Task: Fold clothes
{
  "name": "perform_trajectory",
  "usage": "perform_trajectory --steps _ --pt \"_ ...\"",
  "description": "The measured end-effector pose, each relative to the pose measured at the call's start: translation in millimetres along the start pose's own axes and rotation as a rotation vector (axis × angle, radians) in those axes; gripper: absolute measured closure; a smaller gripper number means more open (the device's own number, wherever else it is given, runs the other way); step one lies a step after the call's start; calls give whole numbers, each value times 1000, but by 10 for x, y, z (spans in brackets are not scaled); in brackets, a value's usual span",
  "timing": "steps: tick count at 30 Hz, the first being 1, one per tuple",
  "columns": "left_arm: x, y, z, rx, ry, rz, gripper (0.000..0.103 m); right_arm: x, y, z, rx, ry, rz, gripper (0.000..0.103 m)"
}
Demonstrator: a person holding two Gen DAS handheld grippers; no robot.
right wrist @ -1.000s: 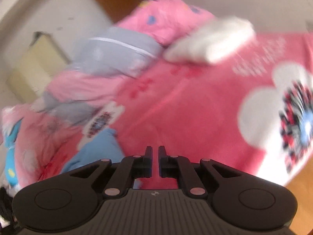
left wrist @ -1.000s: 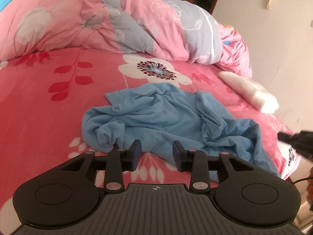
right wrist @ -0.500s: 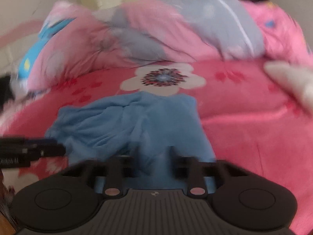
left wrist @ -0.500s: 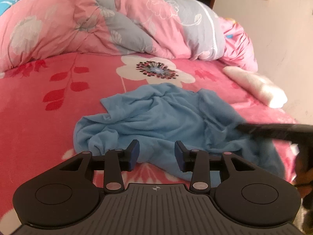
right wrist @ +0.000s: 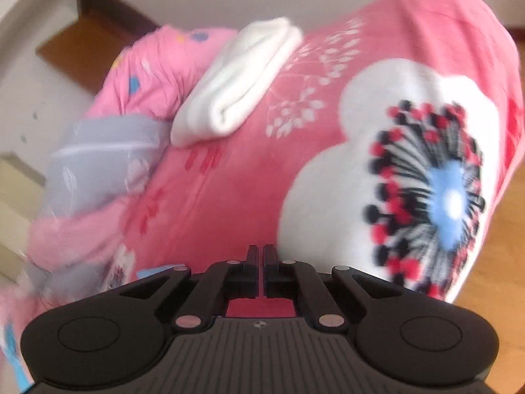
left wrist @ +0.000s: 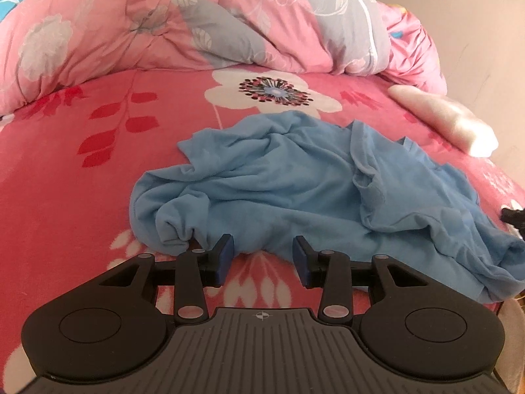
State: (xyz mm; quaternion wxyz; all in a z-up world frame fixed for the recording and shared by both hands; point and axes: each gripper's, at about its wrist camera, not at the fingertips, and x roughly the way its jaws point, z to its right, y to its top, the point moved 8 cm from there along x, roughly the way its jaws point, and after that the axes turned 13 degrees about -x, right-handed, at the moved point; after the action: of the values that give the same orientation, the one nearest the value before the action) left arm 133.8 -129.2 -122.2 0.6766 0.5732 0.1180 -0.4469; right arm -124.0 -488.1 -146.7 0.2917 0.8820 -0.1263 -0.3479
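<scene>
A: Where is the blue shirt (left wrist: 295, 190) seen?

B: It is seen crumpled on the pink bed cover (left wrist: 65, 170), just past the tips of the left claw (left wrist: 263, 256). Its near edge is right in front of the two fingers. A rolled-up bit is by the left finger.

A: Is anything held by the left claw?

B: No. Its fingers are spread apart, and only the bed cover is seen between them.

A: And the right claw (right wrist: 260, 264)?

B: It is pressed nearly shut, with nothing held. A thin gap is left between the fingers. A big white flower print (right wrist: 410, 177) is seen ahead and to its right. A folded white cloth (right wrist: 239, 78) is farther off, up to its left, beside the heaped quilt (right wrist: 108, 151).
</scene>
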Motion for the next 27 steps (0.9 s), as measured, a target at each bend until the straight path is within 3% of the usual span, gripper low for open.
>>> perform_trajectory --steps 3,5,7,10,13,22,26,27 --pt "-7 16 -12 -8 10 11 64 -138 -21 -289 -110 76 21 90" --pt "-18 28 -29 -19 13 20 64 -142 -59 -679 -222 158 3 74" --pt "-25 37 -45 -30 14 25 64 -61 -148 -1107 -324 257 -46 43" --pt "-23 38 -85 -45 14 25 64 170 -363 -1698 -457 392 -159 33" --pt "-15 51 -131 -62 3 27 64 516 -566 -2070 -548 426 -265 22" --pt "47 5 -218 -54 -43 31 64 1310 -872 -2347 -628 365 -439 23" --pt "54 -4 -239 -57 -62 40 64 1323 -858 -2425 -641 415 -452 51" --pt "51 -6 -243 -60 -66 42 64 1324 -858 -2447 -630 429 -460 68"
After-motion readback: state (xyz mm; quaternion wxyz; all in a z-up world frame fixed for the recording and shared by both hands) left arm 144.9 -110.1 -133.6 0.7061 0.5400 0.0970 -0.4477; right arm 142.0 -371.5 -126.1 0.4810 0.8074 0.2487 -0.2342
